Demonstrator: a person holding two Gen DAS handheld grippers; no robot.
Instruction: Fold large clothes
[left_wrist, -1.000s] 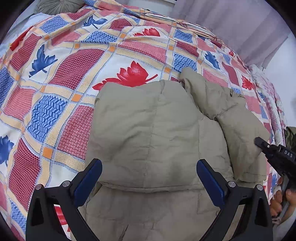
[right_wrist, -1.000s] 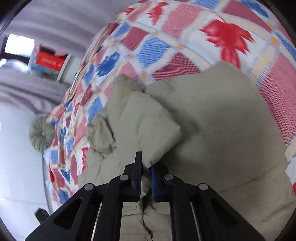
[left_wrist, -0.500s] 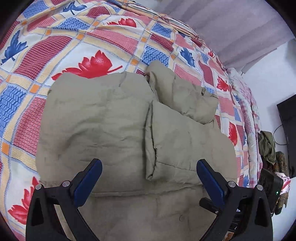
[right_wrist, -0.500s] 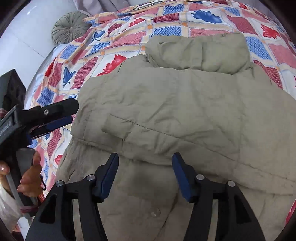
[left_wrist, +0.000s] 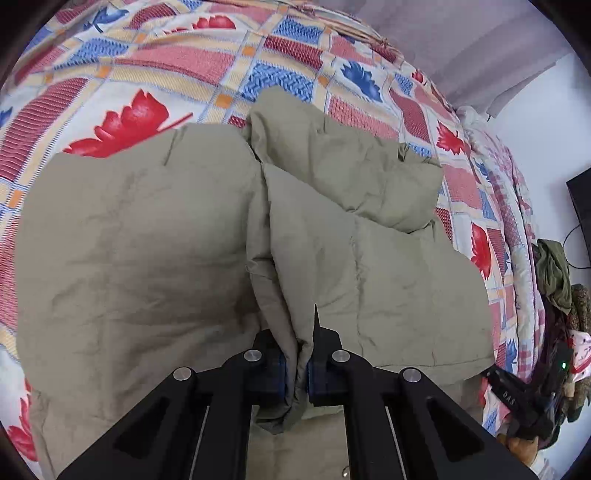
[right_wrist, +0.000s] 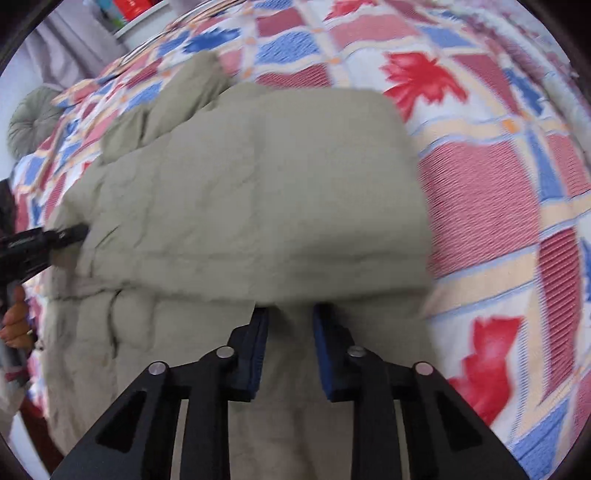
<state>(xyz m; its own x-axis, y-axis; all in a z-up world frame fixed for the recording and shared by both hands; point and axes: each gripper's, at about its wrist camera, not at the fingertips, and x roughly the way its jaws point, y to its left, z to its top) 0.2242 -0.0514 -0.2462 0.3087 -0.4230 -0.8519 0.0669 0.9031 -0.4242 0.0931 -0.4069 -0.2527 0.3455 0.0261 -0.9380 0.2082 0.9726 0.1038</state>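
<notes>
Puffy olive-khaki quilted jacket (left_wrist: 147, 240) spread on the patchwork leaf-print bed (left_wrist: 166, 66), hood end pointing toward the bed's far edge, left hand-held gripper (left_wrist: 295, 373) clamped on a jacket fold, right hand-held gripper (right_wrist: 290, 350) closing over jacket fabric, pads not yet pressing.

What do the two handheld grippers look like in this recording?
Both are matte black. The left gripper and the right gripper have angular fingers with triangular cutouts, silver round pivot bolts and blue pads on the inner faces. No cables or sleeves show.

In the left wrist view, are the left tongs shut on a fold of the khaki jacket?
Yes: the left tongs pinch a fold of the khaki jacket.
</notes>
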